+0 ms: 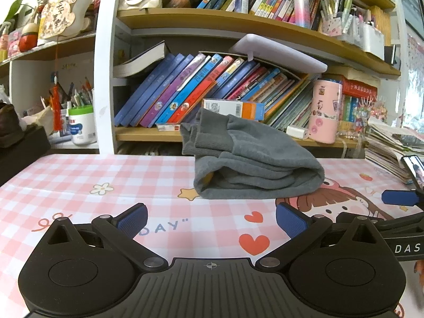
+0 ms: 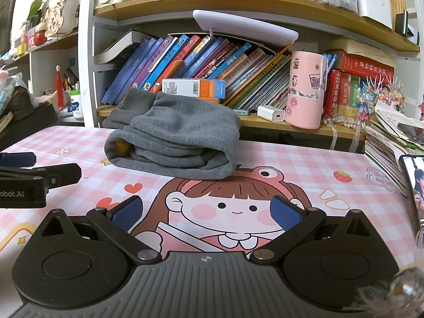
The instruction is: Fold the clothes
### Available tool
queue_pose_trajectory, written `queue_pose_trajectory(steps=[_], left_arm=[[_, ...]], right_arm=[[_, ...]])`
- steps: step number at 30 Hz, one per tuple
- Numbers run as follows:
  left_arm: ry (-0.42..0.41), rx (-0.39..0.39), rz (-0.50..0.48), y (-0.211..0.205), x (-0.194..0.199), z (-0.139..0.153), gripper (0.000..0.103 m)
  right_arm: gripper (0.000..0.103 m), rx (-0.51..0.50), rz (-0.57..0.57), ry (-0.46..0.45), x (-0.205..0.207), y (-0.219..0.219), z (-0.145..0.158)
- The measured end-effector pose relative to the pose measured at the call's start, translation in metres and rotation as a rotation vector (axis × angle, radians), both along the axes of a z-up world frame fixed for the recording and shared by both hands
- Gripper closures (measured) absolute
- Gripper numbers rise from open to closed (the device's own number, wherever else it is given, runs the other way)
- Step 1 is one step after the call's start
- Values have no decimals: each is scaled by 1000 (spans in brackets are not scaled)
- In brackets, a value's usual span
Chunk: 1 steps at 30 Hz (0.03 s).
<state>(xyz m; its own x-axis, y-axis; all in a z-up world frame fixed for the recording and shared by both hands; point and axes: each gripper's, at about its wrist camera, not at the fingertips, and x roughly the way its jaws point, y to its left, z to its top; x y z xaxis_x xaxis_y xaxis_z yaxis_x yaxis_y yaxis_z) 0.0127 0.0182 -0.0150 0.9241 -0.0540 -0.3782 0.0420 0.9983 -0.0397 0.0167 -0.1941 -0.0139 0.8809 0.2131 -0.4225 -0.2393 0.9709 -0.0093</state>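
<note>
Garment: grey sweatpants [image 1: 254, 156], folded into a chunky bundle, sitting on the pink checked tablecloth [image 1: 79, 180] right in front of the bookshelf [image 1: 212, 132]
Cuffs, left wrist view: ribbed ends stick up at the bundle's left-rear corner, pretty much level with the lowest shelf board
Left gripper [image 1: 211, 221]: spread wide, blue pads holding nothing, parked on the near side of the sweatpants with a strip of bare cloth between them
Far right edge: tip of the other tool pokes in, off to the right of the sweatpants and nearer the camera
Right wrist view, garment: same bundle [image 2: 175, 143], stacked layers showing on the near face, a bit of yellow peeking out of the left opening
Right gripper [image 2: 206, 213]: also spread, nothing pinched, hovering over the cartoon girl print [image 2: 225, 206], near side of the sweatpants, not touching them
Pink tumbler [image 2: 304, 90]: on the shelf behind and to the right of the bundle, white charger [image 2: 271, 113] just left of it
Phone [image 2: 413, 190]: way off to the right of the sweatpants, beside a paper stack [image 2: 384, 143]
</note>
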Motion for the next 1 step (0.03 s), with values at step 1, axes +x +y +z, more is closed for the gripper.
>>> queue_pose_trajectory(steps=[1], left_arm=[[0,0,0,0,0,0,0]], right_arm=[[0,0,0,1,0,0,0]])
